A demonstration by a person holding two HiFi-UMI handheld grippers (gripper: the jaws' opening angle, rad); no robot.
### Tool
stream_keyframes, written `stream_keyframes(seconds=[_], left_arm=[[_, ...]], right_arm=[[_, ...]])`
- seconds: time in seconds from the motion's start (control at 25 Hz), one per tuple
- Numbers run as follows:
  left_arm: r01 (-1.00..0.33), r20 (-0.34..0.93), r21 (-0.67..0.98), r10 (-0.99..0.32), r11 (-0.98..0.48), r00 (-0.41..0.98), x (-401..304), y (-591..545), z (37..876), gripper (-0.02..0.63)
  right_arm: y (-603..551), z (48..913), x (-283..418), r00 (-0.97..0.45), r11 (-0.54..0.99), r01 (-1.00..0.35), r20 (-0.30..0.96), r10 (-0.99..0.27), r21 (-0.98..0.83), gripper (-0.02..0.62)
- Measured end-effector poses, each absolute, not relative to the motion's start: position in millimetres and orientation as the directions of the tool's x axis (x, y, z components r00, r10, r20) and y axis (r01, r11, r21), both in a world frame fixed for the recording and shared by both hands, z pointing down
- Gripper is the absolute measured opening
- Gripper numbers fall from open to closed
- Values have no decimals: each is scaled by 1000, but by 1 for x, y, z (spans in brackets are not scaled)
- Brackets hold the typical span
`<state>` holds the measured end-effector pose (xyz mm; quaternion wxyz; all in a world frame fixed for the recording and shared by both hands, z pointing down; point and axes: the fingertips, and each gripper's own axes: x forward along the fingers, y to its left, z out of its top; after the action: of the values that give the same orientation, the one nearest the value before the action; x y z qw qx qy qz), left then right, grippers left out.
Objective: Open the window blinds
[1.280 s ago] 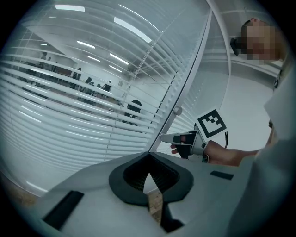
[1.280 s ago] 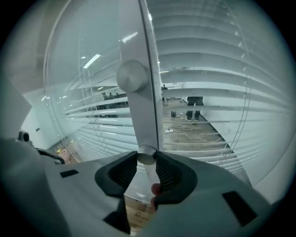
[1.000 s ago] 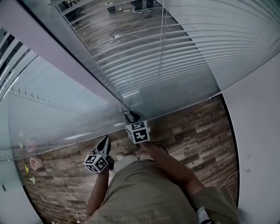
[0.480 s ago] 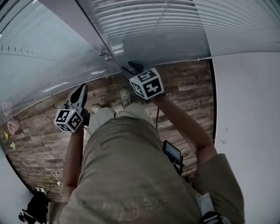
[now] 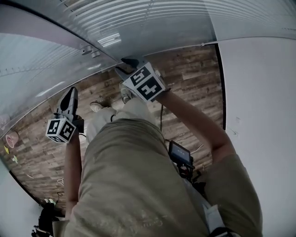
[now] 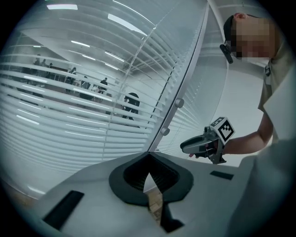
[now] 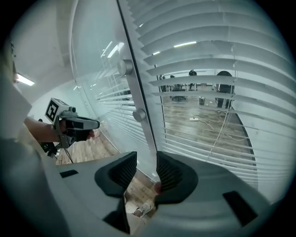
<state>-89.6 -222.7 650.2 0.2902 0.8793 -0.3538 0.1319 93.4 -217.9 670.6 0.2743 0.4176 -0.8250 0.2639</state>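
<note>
White slatted blinds hang behind glass along the top of the head view. In the right gripper view the blinds are tilted part open, with an office visible through them. A grey window post carries two round knobs, also visible from above. My right gripper sits just below that post. Seen in its own view, the right gripper is open with only floor and the post's foot in the gap. My left gripper hangs lower to the left, away from the glass. Its own view shows the left gripper shut on nothing.
A white wall closes the right side. Wood-plank floor runs under the window, with the person's shoes close to the glass. A small black device hangs at the person's waist. A pink object lies on the floor at far left.
The head view has swung down onto the person's body. My right gripper has rolled and shifted up-left toward the knobbed post. The left gripper has drifted left, still shut.
</note>
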Motion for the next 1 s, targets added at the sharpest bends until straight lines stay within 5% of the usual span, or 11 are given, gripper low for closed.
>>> stream_keyframes(seconds=[0.44, 1.0], left_arm=[[-642, 392, 475, -508, -602, 767, -70, -211, 652, 12], [-650, 293, 478, -590, -591, 752, -155, -231, 630, 12]], right_arm=[[-213, 660, 89, -491, 485, -850, 642, -589, -206, 135], [-228, 600, 49, -354, 301, -935, 497, -793, -186, 132]])
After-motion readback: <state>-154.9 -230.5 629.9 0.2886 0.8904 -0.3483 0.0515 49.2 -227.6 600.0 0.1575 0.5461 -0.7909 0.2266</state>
